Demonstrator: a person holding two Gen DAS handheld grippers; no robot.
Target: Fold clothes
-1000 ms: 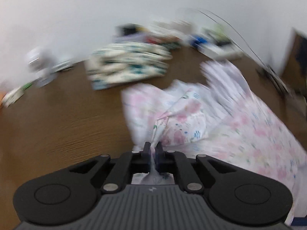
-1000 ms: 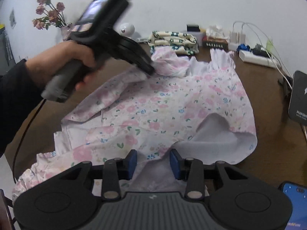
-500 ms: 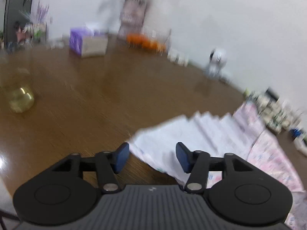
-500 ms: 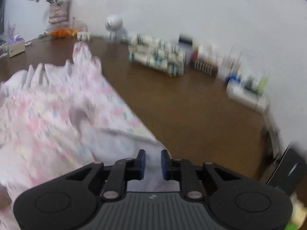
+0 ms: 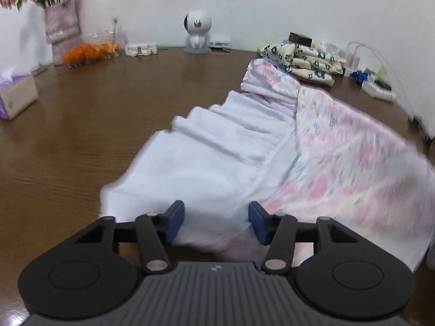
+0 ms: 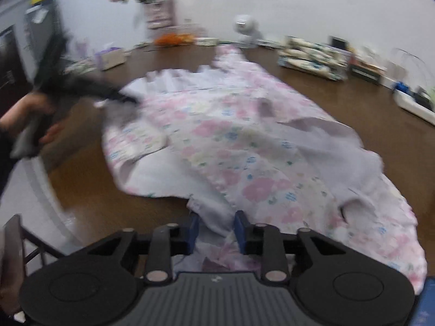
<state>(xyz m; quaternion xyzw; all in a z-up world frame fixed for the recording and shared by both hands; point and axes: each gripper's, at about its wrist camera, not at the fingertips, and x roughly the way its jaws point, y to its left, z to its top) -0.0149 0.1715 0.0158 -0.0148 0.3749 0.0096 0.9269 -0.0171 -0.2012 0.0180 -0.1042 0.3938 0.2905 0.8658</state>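
1. A white cotton garment printed with pink flowers (image 6: 239, 146) is spread, rumpled, across the brown wooden table (image 5: 81, 125); its plain white frilled hem (image 5: 217, 146) is turned toward the left side.
2. The left gripper (image 5: 216, 218) is held low over the white hem, its blue-padded jaws wide apart and nothing gripped between them.
3. The right gripper (image 6: 216, 229) is set at the near edge of the garment; its jaws are partly apart with a fold of cloth lying between them, and whether the cloth is pinched cannot be told.
4. In the right wrist view the left gripper is seen blurred, held by a hand (image 6: 30, 114) at the garment's far left corner.
5. A folded cream cloth with dark green flowers (image 5: 299, 59) is stacked behind the garment.
6. A clear plastic box (image 5: 95, 46) holding orange items is set beside a vase of pink flowers (image 5: 61, 30).
7. A purple tissue box (image 5: 16, 97), with a tissue showing at its top, and a white round-headed figurine (image 5: 197, 31) are placed along the table's far edge.
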